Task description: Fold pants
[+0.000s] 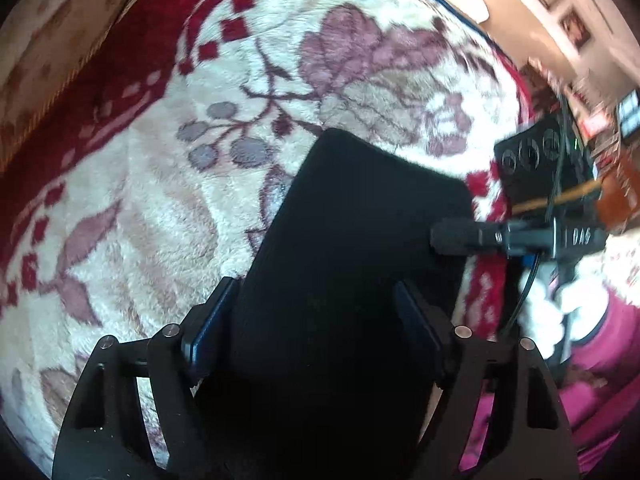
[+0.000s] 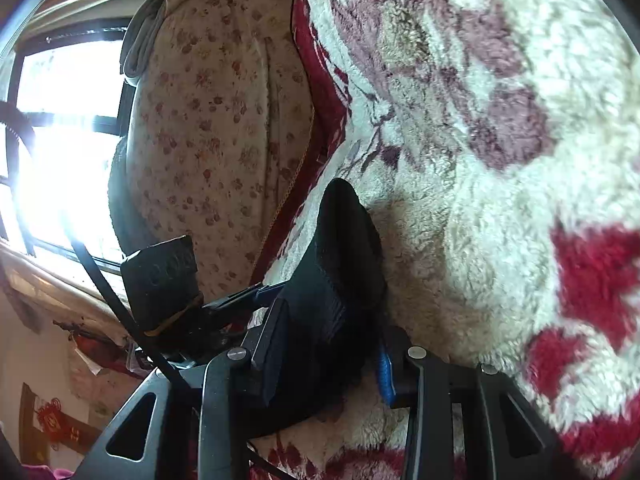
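The black pants [image 1: 360,216] lie folded into a narrow thick stack on a cream and red floral fleece blanket [image 1: 140,200]. My left gripper [image 1: 316,320] has its fingers on either side of the stack's near end, with the cloth filling the gap. My right gripper [image 1: 440,236] comes in from the right and touches the stack's right edge. In the right wrist view the pants [image 2: 340,264] sit bunched between the right gripper's [image 2: 324,344] fingers, pressed against the blanket [image 2: 480,160].
A flowered cushion or quilt [image 2: 216,128] stands behind the blanket beside a bright window [image 2: 60,140]. The left gripper's body [image 2: 160,280] shows at the left of the right wrist view. A person's pink sleeve [image 1: 600,380] is at lower right.
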{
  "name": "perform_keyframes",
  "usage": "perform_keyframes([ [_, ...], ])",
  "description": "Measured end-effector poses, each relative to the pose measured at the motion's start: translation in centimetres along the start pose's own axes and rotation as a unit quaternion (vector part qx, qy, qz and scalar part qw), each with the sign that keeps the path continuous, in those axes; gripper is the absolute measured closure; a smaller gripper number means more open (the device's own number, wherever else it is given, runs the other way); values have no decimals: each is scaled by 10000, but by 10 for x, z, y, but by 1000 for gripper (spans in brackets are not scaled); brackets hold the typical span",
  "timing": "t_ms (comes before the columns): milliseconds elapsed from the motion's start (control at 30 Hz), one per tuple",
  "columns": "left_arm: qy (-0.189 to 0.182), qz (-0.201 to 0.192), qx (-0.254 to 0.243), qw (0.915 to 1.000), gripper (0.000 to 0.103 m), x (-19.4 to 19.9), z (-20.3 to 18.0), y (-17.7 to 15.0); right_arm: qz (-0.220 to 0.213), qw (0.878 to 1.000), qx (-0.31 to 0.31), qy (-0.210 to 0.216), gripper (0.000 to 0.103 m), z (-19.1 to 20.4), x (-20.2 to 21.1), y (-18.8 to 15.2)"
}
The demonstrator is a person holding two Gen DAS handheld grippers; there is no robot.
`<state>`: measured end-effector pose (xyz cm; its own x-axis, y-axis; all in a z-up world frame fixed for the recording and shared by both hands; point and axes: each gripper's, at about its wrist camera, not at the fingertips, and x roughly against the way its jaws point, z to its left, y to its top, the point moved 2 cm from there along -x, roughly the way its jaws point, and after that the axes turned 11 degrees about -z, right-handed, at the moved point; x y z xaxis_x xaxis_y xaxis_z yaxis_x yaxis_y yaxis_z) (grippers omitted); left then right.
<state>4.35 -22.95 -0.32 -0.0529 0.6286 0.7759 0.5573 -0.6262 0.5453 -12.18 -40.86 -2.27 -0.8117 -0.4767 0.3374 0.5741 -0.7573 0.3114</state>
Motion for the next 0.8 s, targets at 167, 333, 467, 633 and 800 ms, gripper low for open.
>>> perform_keyframes([
  [167,110,-296,-246,9992,72,10,-6,-4,61,9998,149,131,85,6,-5,0],
  [333,44,-626,24,9980,85,29,1,-5,22,9983,414,408,87,27,-6,1],
  [467,104,-951,40,9954,86,54,-2,-4,24,9955,575,749,90,49,-6,0],
  [633,217,-1163,55,9930,86,76,-4,-7,116,9921,801,961,92,73,-10,-5],
  [800,267,-1516,95,9880,87,113,-6,-16,233,9858,1027,1308,92,110,-11,-16],
])
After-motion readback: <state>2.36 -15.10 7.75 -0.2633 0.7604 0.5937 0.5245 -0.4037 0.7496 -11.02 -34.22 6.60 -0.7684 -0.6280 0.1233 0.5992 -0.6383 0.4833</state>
